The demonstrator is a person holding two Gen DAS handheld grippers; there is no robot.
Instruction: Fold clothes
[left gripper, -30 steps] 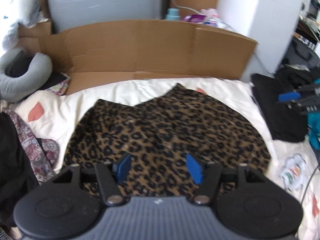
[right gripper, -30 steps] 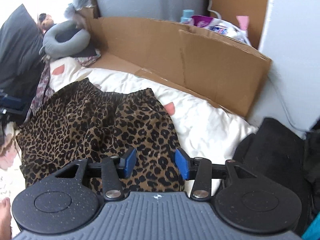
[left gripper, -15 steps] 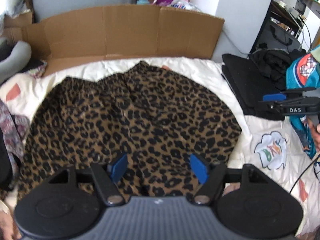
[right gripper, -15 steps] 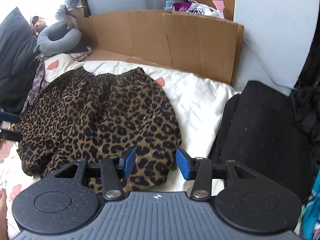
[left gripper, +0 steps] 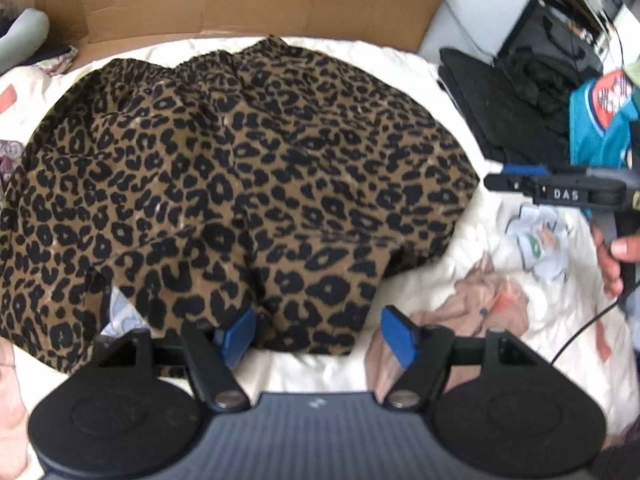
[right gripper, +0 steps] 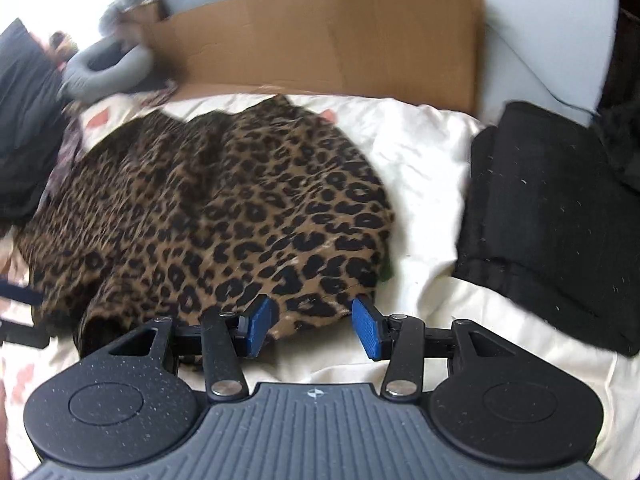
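Leopard-print garment (left gripper: 240, 184) lies spread on cream bed sheet (left gripper: 400, 64), elastic waistband toward cardboard panel (left gripper: 248, 0). Our left tool (left gripper: 318, 334) hovers at near hem, blue pads wide apart, gripping nothing. Our right tool (right gripper: 312, 326) sits at garment's right corner, also spread, empty. From left view we read "DAS" on right tool's side, hand (left gripper: 612, 256) around its handle. Black folded fabric (right gripper: 548, 216) lies right of garment, grey neck pillow (right gripper: 104, 72) far left.
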